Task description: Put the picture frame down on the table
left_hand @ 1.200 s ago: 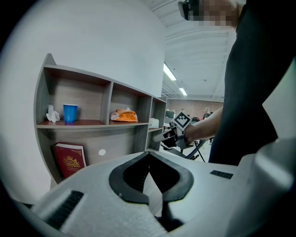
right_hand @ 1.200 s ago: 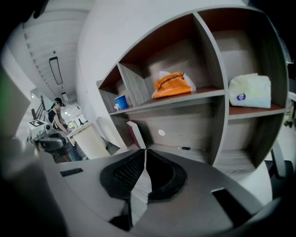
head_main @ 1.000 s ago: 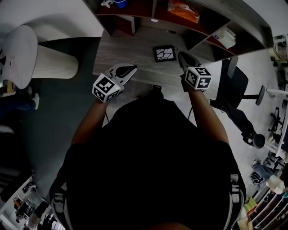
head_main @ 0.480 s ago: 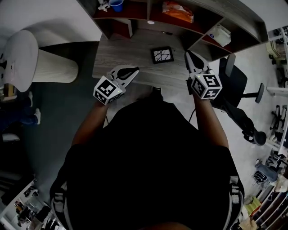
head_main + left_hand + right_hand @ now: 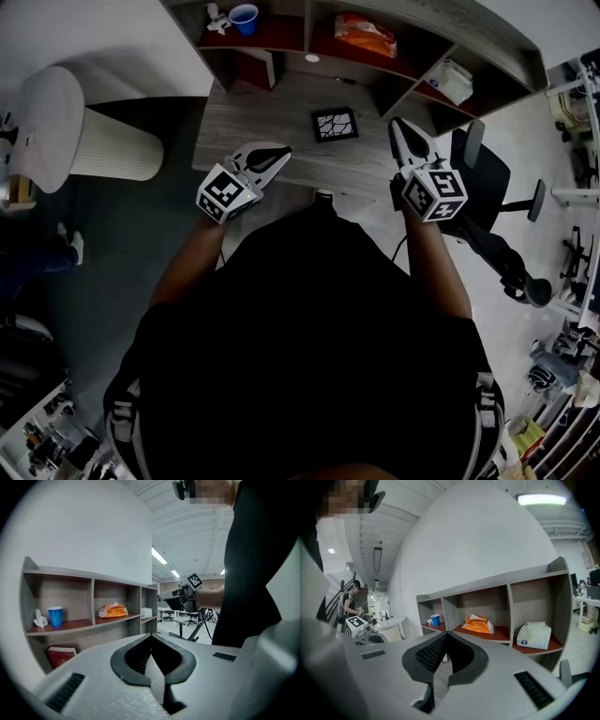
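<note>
The picture frame (image 5: 335, 124), black with a white cracked pattern, lies flat on the grey wooden table (image 5: 262, 117) near its far side. My left gripper (image 5: 277, 151) hangs over the table's near edge, left of the frame, shut and empty. My right gripper (image 5: 398, 126) is raised at the table's right edge, right of the frame, shut with nothing between its jaws. Both gripper views look level at the shelves; the frame is hidden in them. The left gripper (image 5: 151, 637) and the right gripper (image 5: 445, 637) show closed jaws.
A shelf unit (image 5: 394, 37) behind the table holds a blue cup (image 5: 244, 17), an orange bag (image 5: 365, 35), a white pack (image 5: 452, 79) and a red book (image 5: 60, 654). A black office chair (image 5: 487, 187) stands at the right, a white round stand (image 5: 66, 122) at the left.
The right gripper has lifted up and away from the picture frame, which stays flat on the table. The left gripper has risen slightly. The head view has shifted, showing more of the shelves.
</note>
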Tool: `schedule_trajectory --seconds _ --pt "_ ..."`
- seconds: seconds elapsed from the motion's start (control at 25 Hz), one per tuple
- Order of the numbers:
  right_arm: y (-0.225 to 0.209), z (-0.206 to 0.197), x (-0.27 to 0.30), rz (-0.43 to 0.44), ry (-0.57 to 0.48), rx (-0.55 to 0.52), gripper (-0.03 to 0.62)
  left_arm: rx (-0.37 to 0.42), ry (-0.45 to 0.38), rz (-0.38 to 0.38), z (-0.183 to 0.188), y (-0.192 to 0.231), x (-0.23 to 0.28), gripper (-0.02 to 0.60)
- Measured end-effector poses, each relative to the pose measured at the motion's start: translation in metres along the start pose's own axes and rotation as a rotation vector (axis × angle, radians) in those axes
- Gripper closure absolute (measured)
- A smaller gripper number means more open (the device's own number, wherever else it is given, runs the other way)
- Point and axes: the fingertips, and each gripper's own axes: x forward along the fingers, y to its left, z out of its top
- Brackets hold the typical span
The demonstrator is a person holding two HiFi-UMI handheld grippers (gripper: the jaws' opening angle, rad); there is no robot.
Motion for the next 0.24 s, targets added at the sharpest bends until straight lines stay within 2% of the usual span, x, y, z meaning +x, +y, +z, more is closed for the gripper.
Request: schedule_trajectory --seconds 0.24 --pt "0.0081 0.0044 -0.0079 0.027 -0.001 0.035 0.586 -0.007 -0.008 0.011 0.0023 -0.0042 -0.007 0.565"
